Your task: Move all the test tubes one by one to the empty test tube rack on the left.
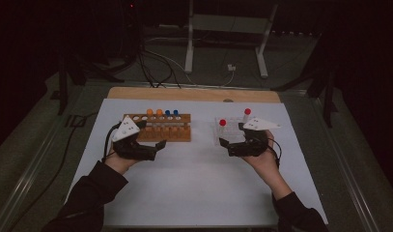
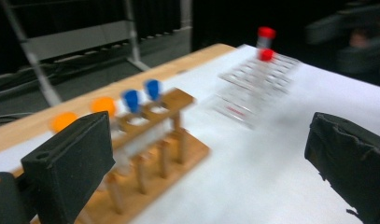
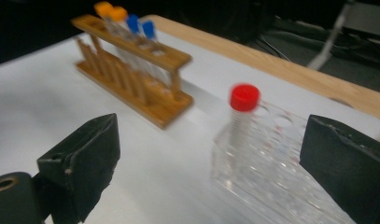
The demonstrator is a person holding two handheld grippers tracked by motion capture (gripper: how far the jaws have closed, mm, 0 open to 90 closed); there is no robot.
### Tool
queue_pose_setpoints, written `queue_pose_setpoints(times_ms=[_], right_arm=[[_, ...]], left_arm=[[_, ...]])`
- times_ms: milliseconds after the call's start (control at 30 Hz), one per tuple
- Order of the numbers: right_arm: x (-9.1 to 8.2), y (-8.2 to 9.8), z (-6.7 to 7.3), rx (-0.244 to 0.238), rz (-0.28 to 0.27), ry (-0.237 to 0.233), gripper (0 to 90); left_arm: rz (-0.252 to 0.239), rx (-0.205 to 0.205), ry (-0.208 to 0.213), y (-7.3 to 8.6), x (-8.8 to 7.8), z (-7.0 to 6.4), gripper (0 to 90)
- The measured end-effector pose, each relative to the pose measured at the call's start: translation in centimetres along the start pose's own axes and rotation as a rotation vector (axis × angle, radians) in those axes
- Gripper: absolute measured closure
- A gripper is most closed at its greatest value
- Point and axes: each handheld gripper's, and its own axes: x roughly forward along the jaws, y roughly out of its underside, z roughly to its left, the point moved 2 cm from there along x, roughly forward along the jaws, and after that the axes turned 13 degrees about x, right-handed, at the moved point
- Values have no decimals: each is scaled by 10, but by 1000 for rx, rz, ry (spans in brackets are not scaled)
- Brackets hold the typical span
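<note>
A wooden tube rack (image 1: 165, 130) stands left of centre on the white sheet and holds two orange-capped tubes (image 1: 154, 112) and two blue-capped tubes (image 1: 171, 113). Right of it, a clear plastic rack (image 1: 228, 130) holds two red-capped tubes (image 1: 222, 123). My left gripper (image 1: 150, 135) is open with nothing between its jaws, at the near left end of the wooden rack (image 2: 150, 154). My right gripper (image 1: 232, 135) is also open, just in front of the clear rack (image 3: 271, 158). One red-capped tube (image 3: 243, 98) stands ahead of the gap between its jaws, untouched.
A white sheet (image 1: 194, 183) covers most of the wooden tabletop (image 1: 194, 94), whose bare far edge shows behind the racks. Beyond the table, a metal stand (image 1: 228, 38) and cables (image 1: 155, 67) lie on the dark floor. Open sheet lies between the racks and the near edge.
</note>
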Motion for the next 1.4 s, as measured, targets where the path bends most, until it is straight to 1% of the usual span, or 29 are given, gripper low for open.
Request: queue_pose_setpoints(times_ms=[33, 100, 133, 167, 200, 267, 300, 333, 367, 433, 567, 633, 700, 733, 800, 867, 933, 1033, 1100, 1133, 1200, 1233, 1400], right_arm=[[3, 1, -3, 1, 4, 17, 79], [7, 3, -8, 11, 18, 32, 159], [10, 4, -10, 17, 29, 43, 173], [13, 5, -12, 25, 44, 48, 198], [17, 6, -15, 31, 54, 68, 233], [22, 7, -18, 33, 67, 77, 301], [25, 7, -19, 38, 70, 85, 341], [27, 7, -20, 43, 73, 83, 387], [30, 7, -22, 50, 77, 76, 419], [35, 7, -24, 60, 83, 81, 475], [46, 8, -26, 65, 108, 88, 558], [51, 9, -26, 65, 115, 93, 587], [55, 10, -26, 67, 121, 99, 619], [57, 10, -26, 70, 120, 103, 636], [59, 9, -25, 73, 119, 98, 658], [61, 9, -24, 66, 114, 102, 687], [62, 8, -23, 60, 117, 107, 737], [63, 7, -22, 49, 123, 125, 751], [62, 7, -21, 47, 124, 128, 752], [61, 6, -21, 45, 121, 128, 753], [58, 3, -20, 41, 114, 126, 753], [56, 1, -19, 37, 107, 126, 753], [43, -11, -13, 12, 68, 127, 753]], left_arm=[[0, 0, 22, 2, -1, -4, 20], [-1, 5, 43, 6, -1, -10, 20], [-3, 2, 50, 8, -2, -12, 20], [-5, -2, 54, 10, -2, -15, 20], [-6, -2, 64, 11, -2, -17, 20], [-6, 3, 60, 14, -2, -21, 20], [-6, 2, 67, 15, -1, -22, 20], [-5, 5, 73, 16, -1, -23, 20], [-1, 8, 75, 17, -1, -24, 20], [0, 7, 81, 18, 0, -25, 20], [6, 13, 86, 19, 1, -27, 20], [3, 18, 83, 19, 1, -27, 20], [3, 10, 90, 20, 1, -27, 20], [2, 12, 87, 20, 1, -27, 20], [6, 10, 93, 20, 1, -27, 20], [10, 13, 99, 21, 2, -27, 20], [14, 15, 100, 22, 2, -28, 20], [14, 11, 107, 22, 3, -28, 20], [21, 17, 104, 22, 3, -28, 20], [22, 15, 111, 22, 4, -28, 20], [25, 14, 109, 22, 4, -29, 20], [26, 13, 115, 22, 4, -29, 20], [22, 16, 120, 20, 3, -28, 20]])
